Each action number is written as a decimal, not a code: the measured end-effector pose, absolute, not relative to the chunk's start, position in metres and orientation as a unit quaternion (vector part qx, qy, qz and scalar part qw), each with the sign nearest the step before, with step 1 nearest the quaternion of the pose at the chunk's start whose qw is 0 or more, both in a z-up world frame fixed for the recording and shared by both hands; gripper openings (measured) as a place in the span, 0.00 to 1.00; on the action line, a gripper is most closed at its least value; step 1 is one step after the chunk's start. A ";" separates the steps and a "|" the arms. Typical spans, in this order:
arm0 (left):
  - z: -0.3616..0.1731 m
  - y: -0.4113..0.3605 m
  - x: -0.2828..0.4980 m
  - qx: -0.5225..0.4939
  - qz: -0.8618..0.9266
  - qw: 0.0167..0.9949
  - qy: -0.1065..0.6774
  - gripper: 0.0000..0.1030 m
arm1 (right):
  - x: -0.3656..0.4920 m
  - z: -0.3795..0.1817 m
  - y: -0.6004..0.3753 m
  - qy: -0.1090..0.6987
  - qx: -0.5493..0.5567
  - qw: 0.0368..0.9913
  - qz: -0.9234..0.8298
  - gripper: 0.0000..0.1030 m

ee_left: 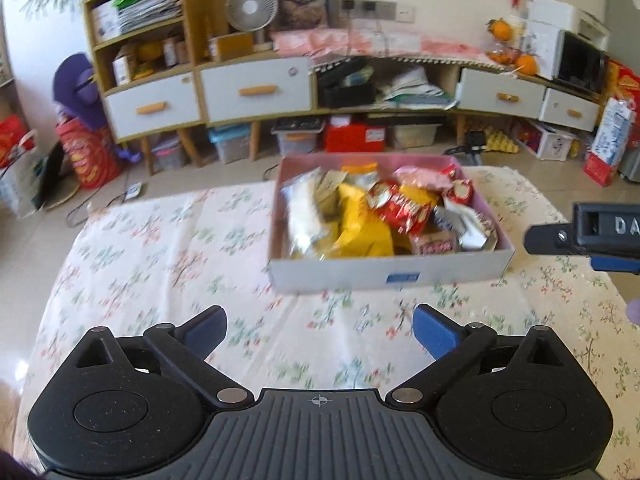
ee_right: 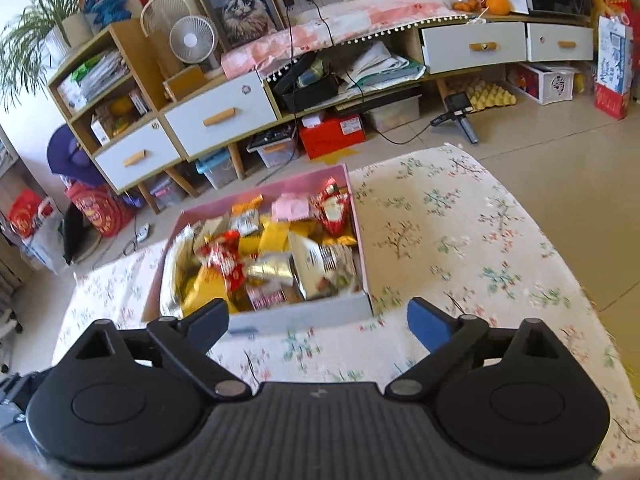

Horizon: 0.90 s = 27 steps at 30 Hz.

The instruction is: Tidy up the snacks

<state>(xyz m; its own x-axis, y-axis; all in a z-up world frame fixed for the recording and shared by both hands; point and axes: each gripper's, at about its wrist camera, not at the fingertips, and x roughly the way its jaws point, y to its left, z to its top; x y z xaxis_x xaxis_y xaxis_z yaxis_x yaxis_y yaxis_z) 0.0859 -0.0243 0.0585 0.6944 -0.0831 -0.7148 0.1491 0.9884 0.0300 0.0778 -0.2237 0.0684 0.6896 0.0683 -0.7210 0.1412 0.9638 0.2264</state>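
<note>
A shallow cardboard box (ee_left: 390,272) with a pink inside and a pale outer wall sits on the counter (ee_left: 160,264), which is covered by a cream cloth with a flower print. The box lies toward the far edge of the counter, right of the middle as the left wrist camera sees it. It is filled with a loose heap of snack packets (ee_left: 384,216): a big yellow bag (ee_left: 362,228), red and white wrappers (ee_left: 400,206), a silver pouch (ee_right: 276,268) and a pale pink packet (ee_right: 292,206) at the back.

The left gripper (ee_left: 320,326) hangs over the near part of the counter, its blue-padded fingers (ee_left: 434,330) spread wide with nothing between them, well short of the box. The right gripper (ee_right: 318,322) is likewise wide open and holds nothing; it is just before the box's near wall, its left finger in front of the box's near left corner. In the left wrist view the right gripper shows side-on beside the box's right wall, apart from it.

Beyond the counter, across the tiled floor, stands a low cabinet (ee_right: 224,116) with white drawers.
</note>
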 end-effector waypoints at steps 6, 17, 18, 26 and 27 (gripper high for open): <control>0.053 -0.019 0.061 0.034 -0.032 0.917 0.396 0.98 | 0.061 0.063 -0.218 0.411 0.099 0.906 -0.016 0.96; 0.044 -0.009 0.041 0.014 -0.019 0.904 0.428 0.98 | 0.039 0.047 -0.207 0.429 0.052 0.901 -0.016 0.96; 0.044 -0.009 0.041 0.016 -0.019 0.903 0.428 0.98 | 0.038 0.045 -0.206 0.433 0.045 0.900 -0.017 0.96; 0.043 -0.011 0.036 0.020 -0.022 0.902 0.430 0.98 | 0.033 0.037 -0.196 0.442 -0.017 0.897 -0.012 0.98; 0.043 -0.012 0.036 0.024 -0.021 0.902 0.430 0.98 | 0.033 0.036 -0.196 0.445 -0.018 0.896 -0.009 0.98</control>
<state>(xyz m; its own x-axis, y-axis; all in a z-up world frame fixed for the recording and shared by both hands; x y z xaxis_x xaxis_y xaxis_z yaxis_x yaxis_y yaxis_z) 0.0361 -0.0123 0.0426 0.6295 -0.0166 -0.7768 0.0576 0.9980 0.0254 0.0334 -0.1963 0.0359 0.6047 -0.0331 -0.7958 0.0005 0.9992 -0.0412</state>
